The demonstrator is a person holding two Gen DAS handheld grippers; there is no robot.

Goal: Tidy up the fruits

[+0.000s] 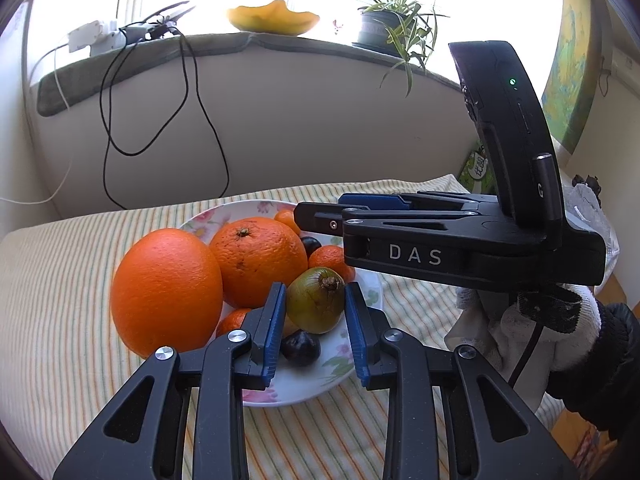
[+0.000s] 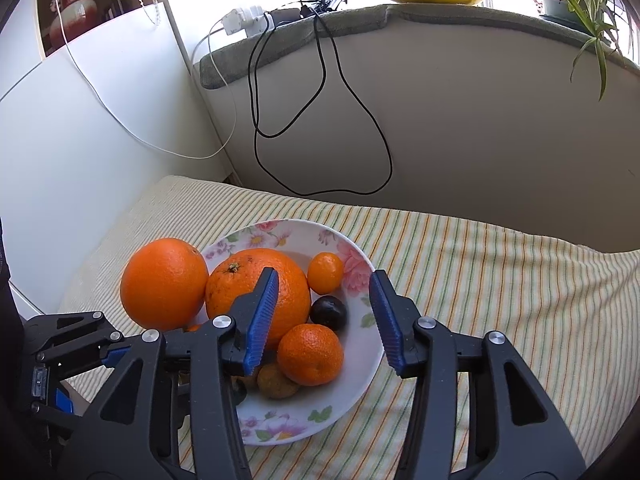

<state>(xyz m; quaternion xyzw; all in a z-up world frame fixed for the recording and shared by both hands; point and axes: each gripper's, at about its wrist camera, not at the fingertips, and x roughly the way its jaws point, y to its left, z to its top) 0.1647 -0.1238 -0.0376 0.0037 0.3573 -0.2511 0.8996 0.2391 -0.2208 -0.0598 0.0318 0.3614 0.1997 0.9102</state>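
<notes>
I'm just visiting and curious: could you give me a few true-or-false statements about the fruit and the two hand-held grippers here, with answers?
1. The left hand-held gripper has its blue pads either side of a greenish fruit. True.
2. The flowered plate is empty. False: it holds oranges, small citrus and dark fruits.
3. The right hand-held gripper is open. True.
4. The tablecloth is plain red. False: it is pale with thin stripes.
5. A potted plant stands on the windowsill. True.

You held the left gripper [image 1: 316, 304] and the right gripper [image 2: 324, 316] side by side, fingers [image 1: 276, 320] spread apart.
</notes>
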